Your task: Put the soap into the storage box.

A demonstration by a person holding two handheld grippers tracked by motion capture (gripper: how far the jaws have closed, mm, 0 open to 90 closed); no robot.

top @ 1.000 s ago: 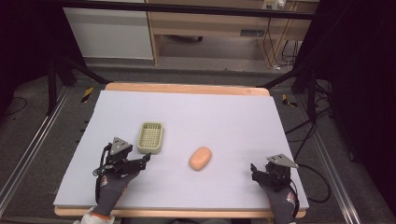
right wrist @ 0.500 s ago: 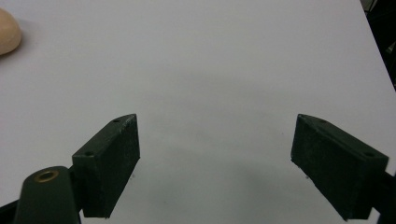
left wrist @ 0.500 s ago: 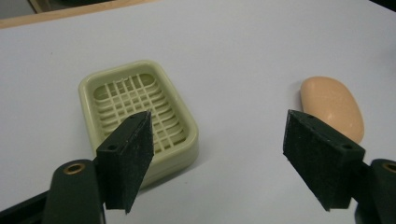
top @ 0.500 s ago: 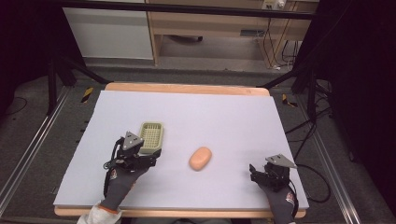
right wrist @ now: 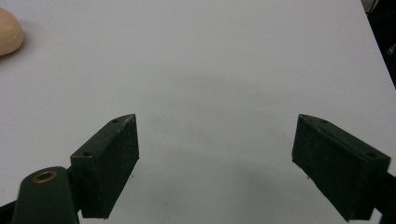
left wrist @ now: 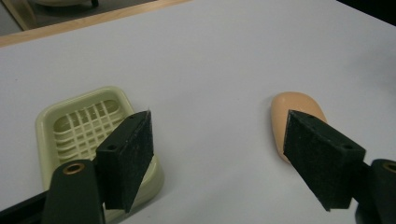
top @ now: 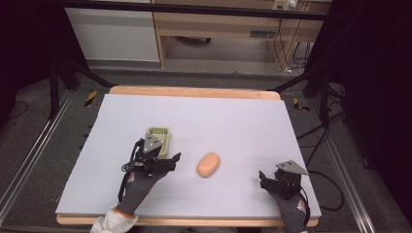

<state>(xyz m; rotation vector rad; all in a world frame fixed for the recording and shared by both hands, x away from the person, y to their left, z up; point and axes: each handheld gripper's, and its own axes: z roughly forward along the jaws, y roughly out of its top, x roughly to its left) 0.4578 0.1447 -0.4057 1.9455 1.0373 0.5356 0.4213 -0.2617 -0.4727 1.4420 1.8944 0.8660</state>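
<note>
A peach-coloured oval soap bar [top: 208, 164] lies near the middle of the white table top. A pale green slatted soap dish [top: 159, 137] sits just to its left, with nothing in it. My left gripper [top: 170, 158] hovers at the dish's near edge, open and holding nothing. In the left gripper view its jaws [left wrist: 219, 140] stand wide apart, one over the dish's [left wrist: 84, 128] near corner and the other in front of the soap [left wrist: 294, 109]. My right gripper [top: 267, 178] rests open near the front right corner. Its jaws [right wrist: 215, 130] frame bare table, with the soap [right wrist: 9, 32] far off to the left.
The white sheet [top: 243, 121] covers a wooden table whose rim shows at the far edge [top: 194, 92]. Black frame legs, cables and floor rails flank the table on both sides. A cabinet and a shelf stand beyond it.
My left gripper has moved right and forward, from left of the dish to its near edge, closer to the soap. The right gripper has stayed put.
</note>
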